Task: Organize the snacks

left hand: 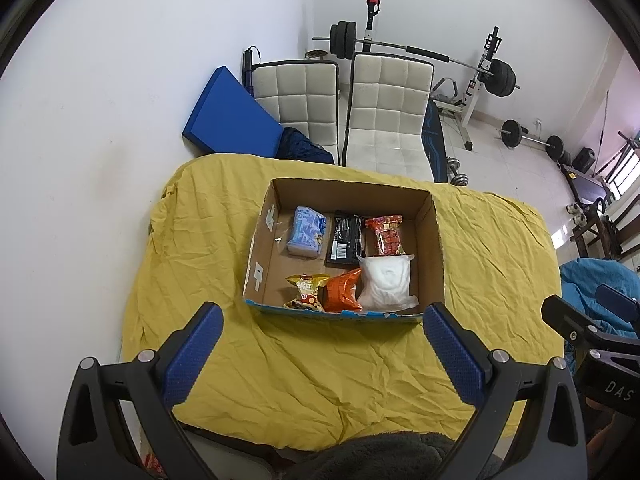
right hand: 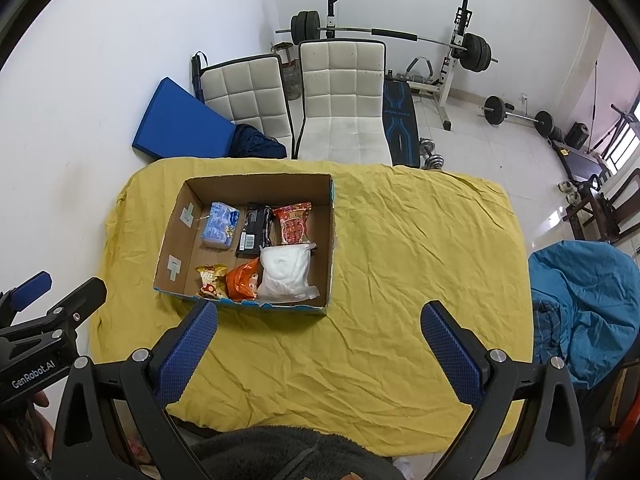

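Observation:
An open cardboard box (left hand: 438, 240) (right hand: 332, 236) sits on a table under a yellow cloth (left hand: 320, 368) (right hand: 400, 264). Inside lie several snacks: a light blue pack (left hand: 306, 232) (right hand: 219, 226), a black pack (left hand: 345, 240) (right hand: 254, 230), a red pack (left hand: 386, 236) (right hand: 294, 224), a white bag (left hand: 386, 282) (right hand: 286, 270), an orange pack (left hand: 340, 292) (right hand: 242, 282) and a yellow-red pack (left hand: 306, 290) (right hand: 210, 278). My left gripper (left hand: 324, 324) hangs open above the box's near edge. My right gripper (right hand: 320, 320) is open over bare cloth, right of the box. Neither holds anything.
Two white padded chairs (left hand: 384, 112) (right hand: 340, 96) and a blue cushion (left hand: 228, 112) stand behind the table by the white wall. Weight bench and barbells (right hand: 440, 44) fill the back right. A blue fabric heap (right hand: 592, 300) lies to the right. Dark fleece (right hand: 280, 456) is at the near edge.

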`<action>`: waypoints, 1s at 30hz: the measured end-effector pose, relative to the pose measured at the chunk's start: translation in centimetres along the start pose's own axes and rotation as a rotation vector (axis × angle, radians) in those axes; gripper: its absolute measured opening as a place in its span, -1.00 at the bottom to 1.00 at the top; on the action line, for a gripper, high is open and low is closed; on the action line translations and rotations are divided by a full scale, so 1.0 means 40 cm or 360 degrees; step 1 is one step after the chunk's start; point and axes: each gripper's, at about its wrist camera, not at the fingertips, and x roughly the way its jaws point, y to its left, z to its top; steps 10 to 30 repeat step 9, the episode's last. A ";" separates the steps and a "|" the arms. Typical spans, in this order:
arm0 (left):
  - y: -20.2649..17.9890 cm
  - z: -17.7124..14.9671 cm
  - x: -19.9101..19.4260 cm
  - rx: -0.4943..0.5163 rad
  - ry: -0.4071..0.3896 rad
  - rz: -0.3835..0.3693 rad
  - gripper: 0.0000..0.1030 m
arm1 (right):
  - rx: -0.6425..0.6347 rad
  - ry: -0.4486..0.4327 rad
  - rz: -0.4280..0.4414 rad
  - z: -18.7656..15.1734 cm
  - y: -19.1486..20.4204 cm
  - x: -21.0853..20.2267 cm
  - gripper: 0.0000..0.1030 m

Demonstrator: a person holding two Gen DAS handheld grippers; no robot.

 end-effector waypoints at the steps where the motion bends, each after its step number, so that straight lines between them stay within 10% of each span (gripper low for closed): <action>1: -0.002 -0.001 0.000 0.0004 -0.0006 0.0001 0.99 | -0.0002 0.0001 -0.0001 -0.001 0.000 0.001 1.00; 30: -0.005 0.002 0.002 0.0017 -0.0009 0.0000 0.99 | 0.0000 0.0005 0.0000 -0.002 -0.004 0.003 1.00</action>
